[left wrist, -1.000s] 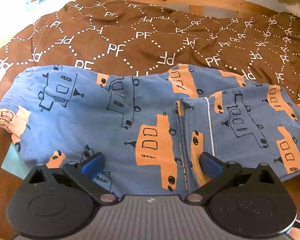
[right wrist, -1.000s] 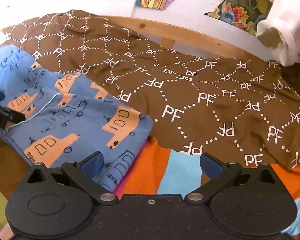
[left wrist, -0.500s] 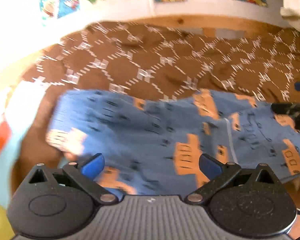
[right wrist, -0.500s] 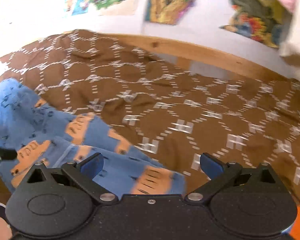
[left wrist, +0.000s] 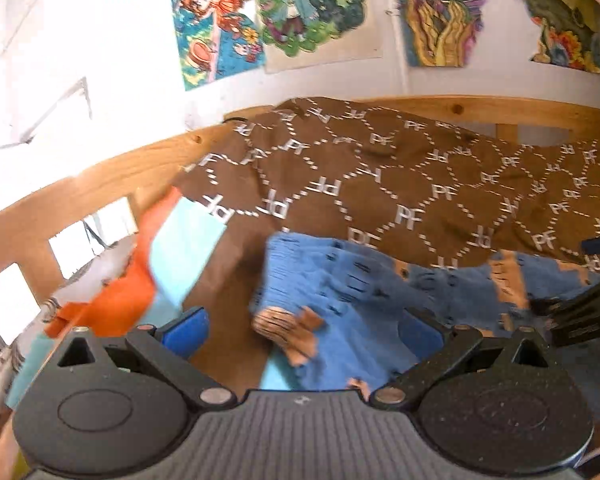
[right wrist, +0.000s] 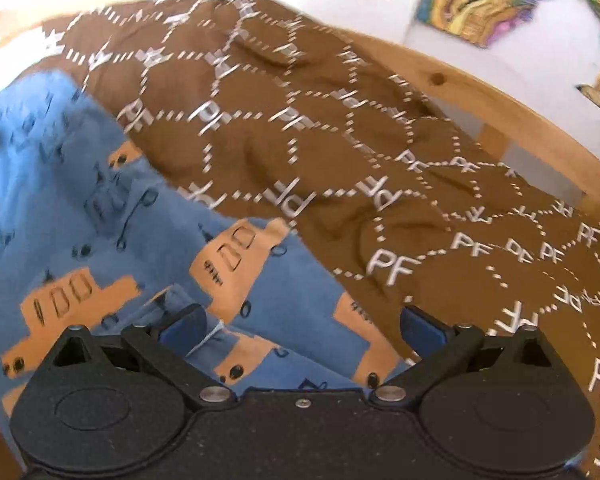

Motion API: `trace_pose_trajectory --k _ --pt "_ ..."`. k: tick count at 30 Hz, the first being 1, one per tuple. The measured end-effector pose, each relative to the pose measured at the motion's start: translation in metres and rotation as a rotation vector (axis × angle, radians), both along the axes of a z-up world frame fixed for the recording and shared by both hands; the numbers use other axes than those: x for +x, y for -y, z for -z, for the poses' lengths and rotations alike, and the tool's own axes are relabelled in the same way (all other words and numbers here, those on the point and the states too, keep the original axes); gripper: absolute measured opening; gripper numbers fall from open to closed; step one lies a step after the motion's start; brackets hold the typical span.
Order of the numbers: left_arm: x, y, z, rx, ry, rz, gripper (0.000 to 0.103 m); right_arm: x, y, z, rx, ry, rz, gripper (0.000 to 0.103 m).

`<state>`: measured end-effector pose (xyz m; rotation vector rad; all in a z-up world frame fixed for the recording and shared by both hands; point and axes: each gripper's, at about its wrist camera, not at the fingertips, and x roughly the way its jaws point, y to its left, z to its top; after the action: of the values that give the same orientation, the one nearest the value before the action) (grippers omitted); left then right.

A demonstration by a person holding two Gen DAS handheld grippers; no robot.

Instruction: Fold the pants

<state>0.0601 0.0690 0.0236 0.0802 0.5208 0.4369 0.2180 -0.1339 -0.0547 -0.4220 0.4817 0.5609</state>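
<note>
Blue pants (left wrist: 360, 292) printed with orange trucks lie on a brown blanket, and their gathered waistband end shows just ahead of my left gripper (left wrist: 304, 330). That gripper is open, its blue pads wide apart, hovering over the waistband end with nothing between them. In the right wrist view the folded leg part of the pants (right wrist: 100, 216) fills the left and lower middle. My right gripper (right wrist: 304, 326) is open above the pants' edge, where blue cloth meets the blanket. The right gripper (left wrist: 580, 312) also appears at the right edge of the left wrist view.
A brown blanket (right wrist: 300, 128) with white "PF" lettering covers the bed. A wooden bed rail (left wrist: 480, 110) runs along the far side below a wall with posters (left wrist: 284, 12). Orange and light-blue bedding (left wrist: 148, 276) lies at the left.
Both cameras have swung left and tilted up. The left gripper went from over the middle of the pants to the waistband end; the right went from the leg hem onto the folded legs. Both stayed open.
</note>
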Motion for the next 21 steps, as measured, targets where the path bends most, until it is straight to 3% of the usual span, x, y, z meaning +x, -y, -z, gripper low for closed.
trace_pose_trajectory --k 4,10,13,17,21 --pt "0.011 -0.015 -0.002 -0.016 -0.011 0.027 0.103 -0.021 0.021 -0.018 0.053 0.002 -0.030 0.102" --pt "0.033 -0.045 0.006 -0.202 -0.064 0.114 0.103 -0.056 0.035 -0.022 0.093 -0.102 -0.149 0.102" --pt "0.045 -0.055 0.011 -0.266 -0.067 0.079 0.103 -0.066 0.032 -0.014 0.101 -0.151 -0.141 0.102" --pt "0.047 -0.063 0.012 -0.325 -0.033 0.063 0.103 -0.076 0.024 -0.008 0.084 -0.108 -0.062 0.102" --pt "0.036 -0.068 0.015 -0.343 0.009 0.089 0.103 -0.074 0.017 0.000 0.058 -0.112 -0.073 0.102"
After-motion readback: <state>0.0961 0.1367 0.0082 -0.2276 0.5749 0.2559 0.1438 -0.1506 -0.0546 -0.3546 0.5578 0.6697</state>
